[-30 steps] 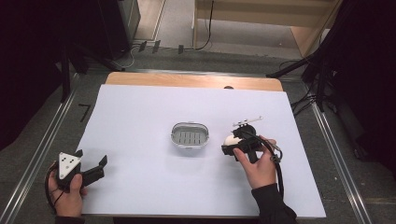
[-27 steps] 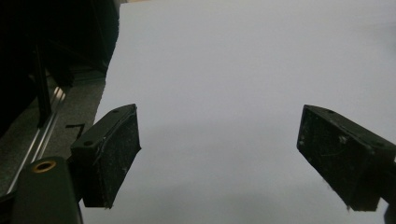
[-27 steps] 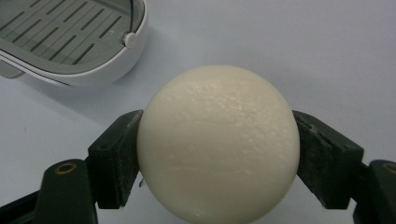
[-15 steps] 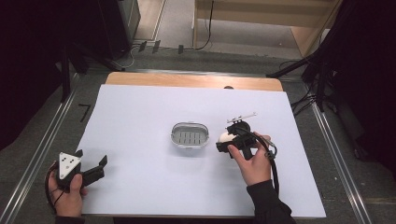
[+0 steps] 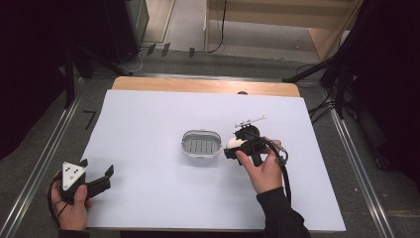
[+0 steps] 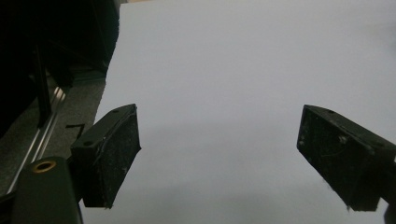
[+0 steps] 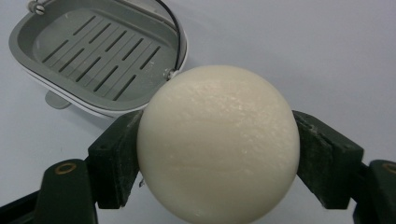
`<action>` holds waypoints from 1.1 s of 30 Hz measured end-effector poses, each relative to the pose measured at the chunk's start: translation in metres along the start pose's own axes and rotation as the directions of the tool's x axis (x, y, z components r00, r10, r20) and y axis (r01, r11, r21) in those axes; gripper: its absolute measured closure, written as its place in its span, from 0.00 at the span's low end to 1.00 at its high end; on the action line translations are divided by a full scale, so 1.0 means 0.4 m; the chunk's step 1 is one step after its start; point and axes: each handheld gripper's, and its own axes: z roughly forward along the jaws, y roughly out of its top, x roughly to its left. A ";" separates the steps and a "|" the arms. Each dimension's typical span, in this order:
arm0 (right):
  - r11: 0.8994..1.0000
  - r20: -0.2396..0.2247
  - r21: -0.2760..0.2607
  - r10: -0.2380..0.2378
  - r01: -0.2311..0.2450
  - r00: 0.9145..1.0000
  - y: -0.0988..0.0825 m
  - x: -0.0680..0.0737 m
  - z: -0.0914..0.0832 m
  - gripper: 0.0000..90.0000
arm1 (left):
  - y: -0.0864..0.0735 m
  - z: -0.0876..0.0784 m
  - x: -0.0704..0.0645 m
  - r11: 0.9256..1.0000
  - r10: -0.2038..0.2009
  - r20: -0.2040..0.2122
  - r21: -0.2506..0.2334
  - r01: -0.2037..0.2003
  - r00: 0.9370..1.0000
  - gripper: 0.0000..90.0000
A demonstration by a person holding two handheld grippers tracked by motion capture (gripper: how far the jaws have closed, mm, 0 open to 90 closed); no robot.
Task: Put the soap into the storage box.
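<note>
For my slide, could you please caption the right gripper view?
Right gripper holding a round white soap beside a grey slotted soap dish.

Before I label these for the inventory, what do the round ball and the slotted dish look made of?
Ball: likely soap, cream-white with a waxy, faintly streaked sheen; it could also be wax. Dish: apparently moulded grey plastic, matt, with drain slots, a white lower rim and a thin wire along the edge.
</note>
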 end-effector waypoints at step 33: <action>1.000 -0.026 0.002 -0.027 0.027 0.999 0.063 0.071 0.023 0.26 | 0.000 -0.001 0.001 1.000 -0.003 0.001 -0.003 0.003 1.000 0.15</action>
